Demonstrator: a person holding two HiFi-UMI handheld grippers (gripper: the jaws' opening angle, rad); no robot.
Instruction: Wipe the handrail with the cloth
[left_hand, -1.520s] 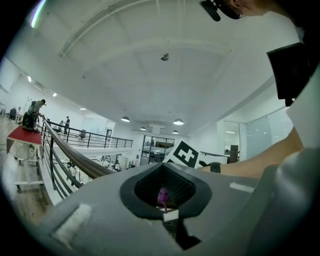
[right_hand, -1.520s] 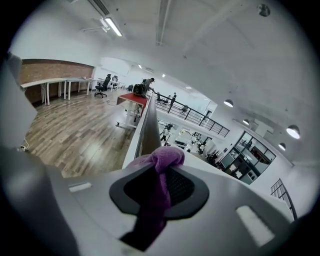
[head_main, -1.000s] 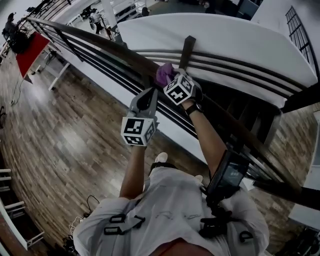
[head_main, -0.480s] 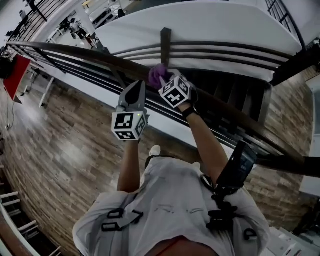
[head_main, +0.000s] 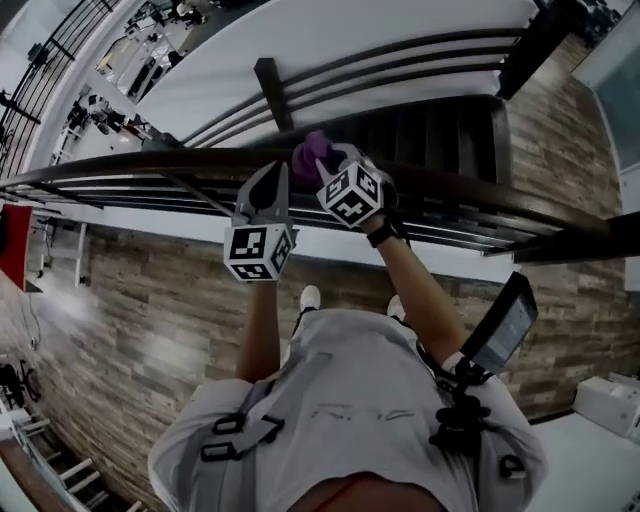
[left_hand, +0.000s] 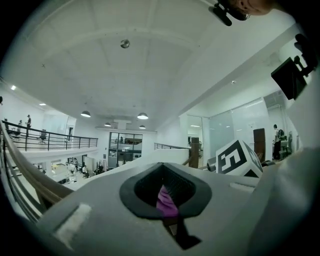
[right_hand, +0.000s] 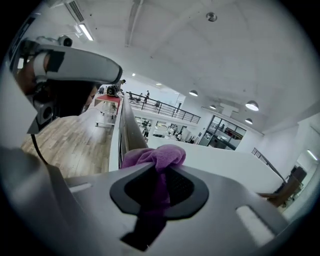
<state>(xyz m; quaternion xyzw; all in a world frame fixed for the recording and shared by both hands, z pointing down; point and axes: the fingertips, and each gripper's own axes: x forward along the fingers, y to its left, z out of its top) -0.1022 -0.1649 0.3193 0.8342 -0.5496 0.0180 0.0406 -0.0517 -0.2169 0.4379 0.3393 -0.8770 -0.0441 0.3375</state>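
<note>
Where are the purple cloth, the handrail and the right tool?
purple cloth (head_main: 311, 153), head view, its bunched top.
handrail (head_main: 200, 160), head view, bare top surface left of the cloth.
right tool (right_hand: 161, 175), right gripper view, between its tips.

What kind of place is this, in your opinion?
Probably an upper gallery in a large office building: a handrail runs beside descending stairs, above an open hall with desks.

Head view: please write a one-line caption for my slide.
Right gripper holds a purple cloth on the dark handrail, with the left gripper close beside it.
</note>
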